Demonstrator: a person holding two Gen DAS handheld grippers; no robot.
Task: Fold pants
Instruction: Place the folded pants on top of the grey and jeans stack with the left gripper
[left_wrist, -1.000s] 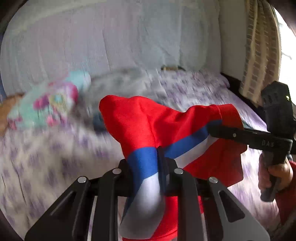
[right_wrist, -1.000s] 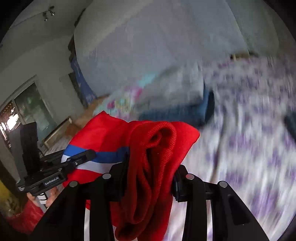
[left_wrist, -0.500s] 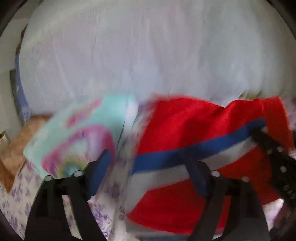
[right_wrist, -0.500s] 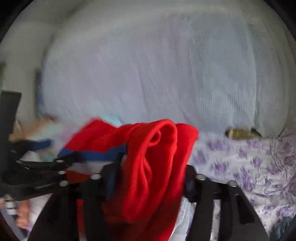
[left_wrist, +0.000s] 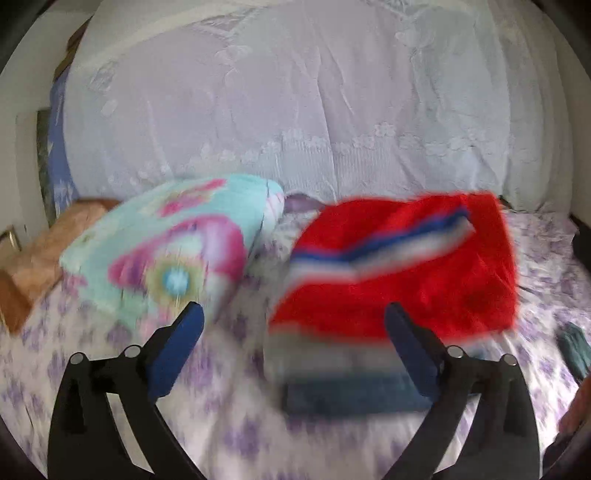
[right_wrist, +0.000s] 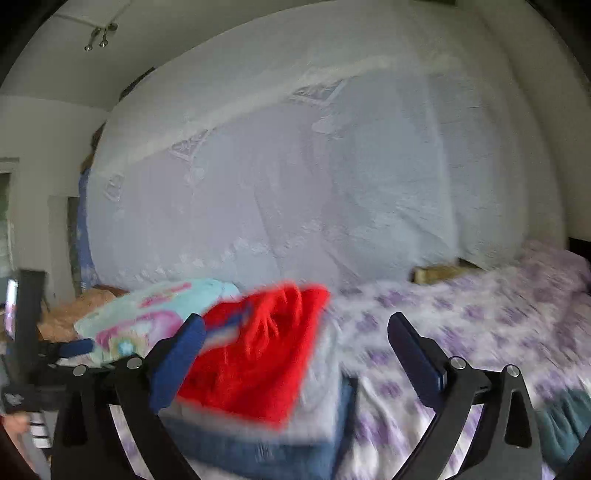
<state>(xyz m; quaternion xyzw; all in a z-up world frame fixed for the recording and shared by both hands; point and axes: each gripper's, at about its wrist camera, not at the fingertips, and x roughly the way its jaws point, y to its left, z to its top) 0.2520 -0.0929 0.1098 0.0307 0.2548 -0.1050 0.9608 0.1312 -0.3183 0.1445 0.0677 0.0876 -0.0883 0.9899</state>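
The red pants (left_wrist: 406, 273) with a blue and white stripe lie folded on top of a stack of folded clothes (left_wrist: 354, 391) on the bed; they also show in the right wrist view (right_wrist: 258, 358). My left gripper (left_wrist: 295, 332) is open and empty, just in front of the stack. My right gripper (right_wrist: 295, 343) is open and empty, with the pants just beyond its left finger. The left gripper's tool (right_wrist: 26, 347) shows at the far left of the right wrist view. Both views are blurred.
A turquoise and pink pillow (left_wrist: 166, 251) lies left of the stack. The bed has a white sheet with purple flowers (right_wrist: 480, 317). A white net curtain (left_wrist: 295, 110) hangs behind. A dark teal cloth (right_wrist: 565, 424) lies at the right.
Both grippers have let go of the red pants and opened. The pants now lie on the stack of clothes, and both grippers have drawn back from them.
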